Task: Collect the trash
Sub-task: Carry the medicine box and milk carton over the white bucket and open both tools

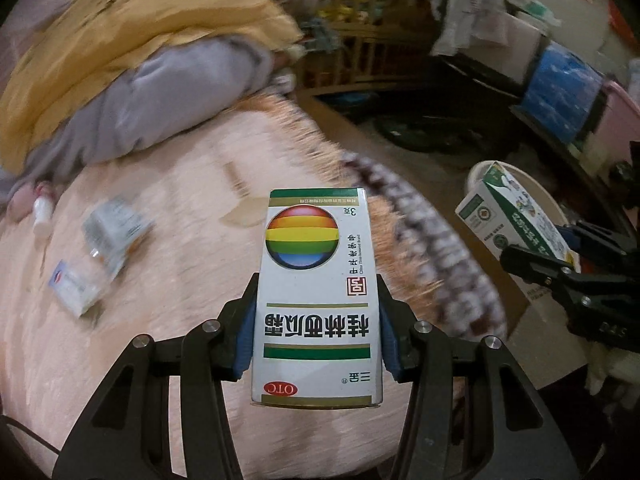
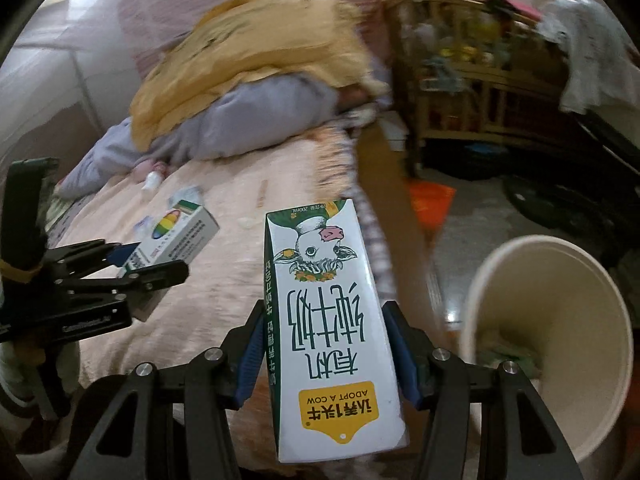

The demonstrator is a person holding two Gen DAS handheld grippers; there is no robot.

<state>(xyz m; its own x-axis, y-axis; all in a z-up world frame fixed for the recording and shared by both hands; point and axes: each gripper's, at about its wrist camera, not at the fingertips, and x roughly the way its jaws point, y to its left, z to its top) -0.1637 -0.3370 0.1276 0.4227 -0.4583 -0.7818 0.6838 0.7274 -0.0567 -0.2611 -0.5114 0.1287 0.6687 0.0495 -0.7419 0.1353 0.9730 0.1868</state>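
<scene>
Cardboard fills both claws: the left claw [image 1: 316,320] is closed on a white medicine box [image 1: 316,296], and the right claw [image 2: 326,344] is closed on a small milk carton [image 2: 332,320], each pinched between blue pads across its narrow sides. Both are held above the edge of the pink bed [image 1: 180,260], with the cream waste bin [image 2: 552,344] just to the right and below the milk carton. I judge the step to be carrying to the bin; next each claw needs to come over the bin's mouth and open, right one first as it is nearer. More litter lies on the bed: a few small packets [image 1: 116,232], blurred.

Readable on the medicine box: "OTC", "三金", "桂林西瓜霜", "3克". On the carton: "ADOPT A COW", "认养1头牛", "纯牛奶", "200mL".
</scene>
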